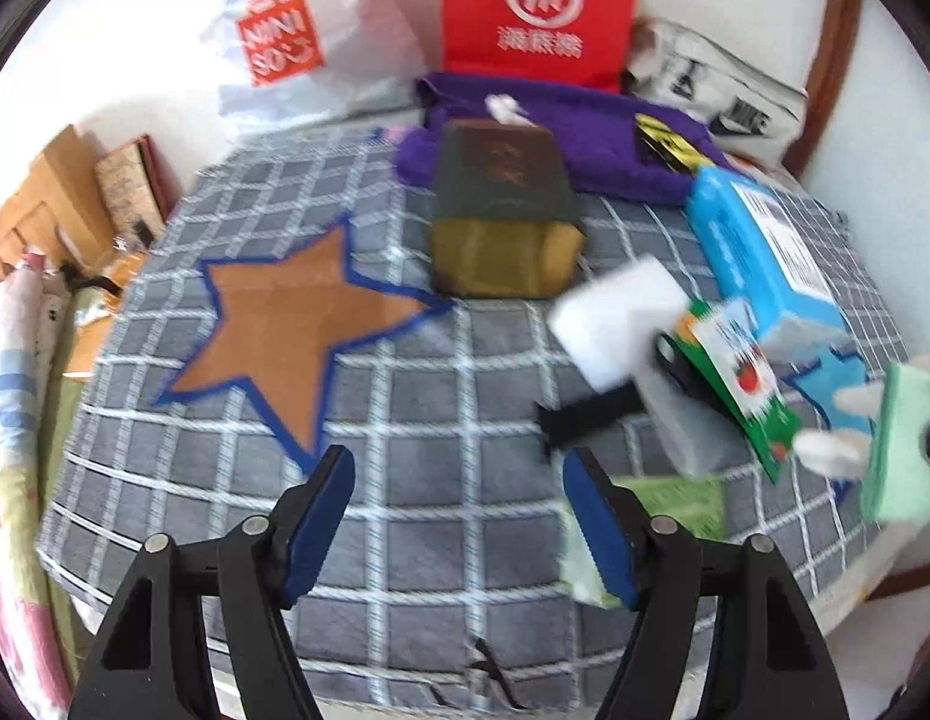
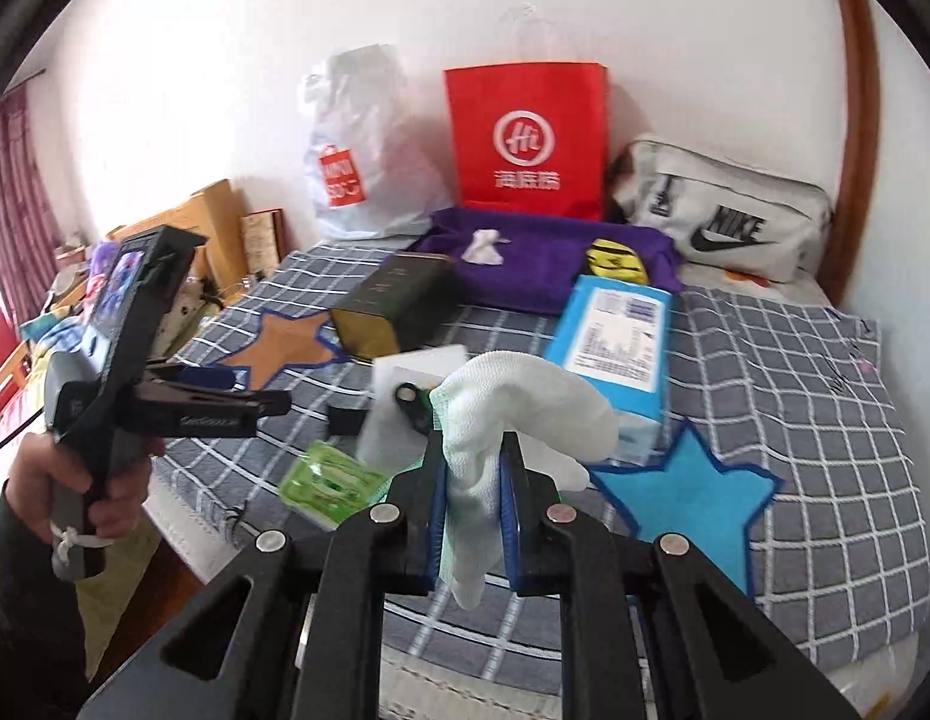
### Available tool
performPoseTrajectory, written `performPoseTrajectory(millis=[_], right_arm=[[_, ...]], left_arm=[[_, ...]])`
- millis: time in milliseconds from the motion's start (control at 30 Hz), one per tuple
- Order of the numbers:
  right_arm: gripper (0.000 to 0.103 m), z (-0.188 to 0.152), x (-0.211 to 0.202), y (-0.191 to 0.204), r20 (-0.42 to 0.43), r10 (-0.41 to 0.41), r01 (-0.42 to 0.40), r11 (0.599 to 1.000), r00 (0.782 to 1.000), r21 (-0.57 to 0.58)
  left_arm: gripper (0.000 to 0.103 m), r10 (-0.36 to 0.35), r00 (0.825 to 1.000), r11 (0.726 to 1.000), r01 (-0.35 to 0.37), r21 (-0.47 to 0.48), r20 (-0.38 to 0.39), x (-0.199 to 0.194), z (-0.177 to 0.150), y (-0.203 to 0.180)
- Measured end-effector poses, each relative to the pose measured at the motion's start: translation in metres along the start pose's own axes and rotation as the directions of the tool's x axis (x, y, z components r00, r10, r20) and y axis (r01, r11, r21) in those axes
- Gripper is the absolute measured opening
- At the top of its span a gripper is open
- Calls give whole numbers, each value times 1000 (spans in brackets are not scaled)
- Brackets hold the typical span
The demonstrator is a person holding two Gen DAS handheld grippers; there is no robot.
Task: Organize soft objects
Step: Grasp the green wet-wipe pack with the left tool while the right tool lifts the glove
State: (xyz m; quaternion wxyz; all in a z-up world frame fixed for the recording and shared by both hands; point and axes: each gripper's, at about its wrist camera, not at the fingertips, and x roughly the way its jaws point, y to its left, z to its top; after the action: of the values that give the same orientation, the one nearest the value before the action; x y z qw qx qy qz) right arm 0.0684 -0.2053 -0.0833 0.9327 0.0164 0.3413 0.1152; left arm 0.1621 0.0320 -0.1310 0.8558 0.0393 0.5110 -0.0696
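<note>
Against the white wall at the back of your grey checked bedspread (image 2: 795, 360) stand a red paper bag (image 2: 528, 141), a white Miniso plastic bag (image 2: 369, 156) to its left and a grey Nike pouch (image 2: 723, 216) to its right. Just in front of them lies a purple towel (image 2: 543, 264) with a small white scrap and a yellow-and-black item on top. A dark green box (image 2: 399, 306) sits near the towel's front edge, beside an orange star patch (image 1: 297, 324), and a blue carton (image 2: 615, 342) lies to the right, near a light blue star patch (image 2: 687, 498).

Your right gripper (image 2: 474, 498) is clamped on a white knitted glove (image 2: 513, 414), which bunches above the jaws and hangs below them, clear of the bedspread; a pale green cloth edge shows pressed against the left pad. In the left wrist view the same glove and green cloth appear blurred at the far right edge.

Your left gripper (image 1: 459, 516) stands wide with nothing between its blue pads, over the bedspread just in front of the orange star. A white foam block (image 1: 621, 324) and a green printed packet (image 1: 735, 384) lie near it to the right. Your left hand (image 2: 75, 480) grips that tool's handle at the bed's left side.
</note>
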Motion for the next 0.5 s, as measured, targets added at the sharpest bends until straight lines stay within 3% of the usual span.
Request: performPoseTrajectory(millis=[200,367,500], right_arm=[[15,-21,17,-36,-53,-100,102,994,994,49],[15,-30,21,-52,-58,-112,117,990,992,84],[16,-34,23,-56,-62,-114,119,990,992,78]], left_arm=[[75,-9,998,999,11,33,-67,14,-15,-30],[76,-14,998,1000,15,22,-62,8,-16,-44],[80,-78,994,997,78,4,-76,2,-15,-50]])
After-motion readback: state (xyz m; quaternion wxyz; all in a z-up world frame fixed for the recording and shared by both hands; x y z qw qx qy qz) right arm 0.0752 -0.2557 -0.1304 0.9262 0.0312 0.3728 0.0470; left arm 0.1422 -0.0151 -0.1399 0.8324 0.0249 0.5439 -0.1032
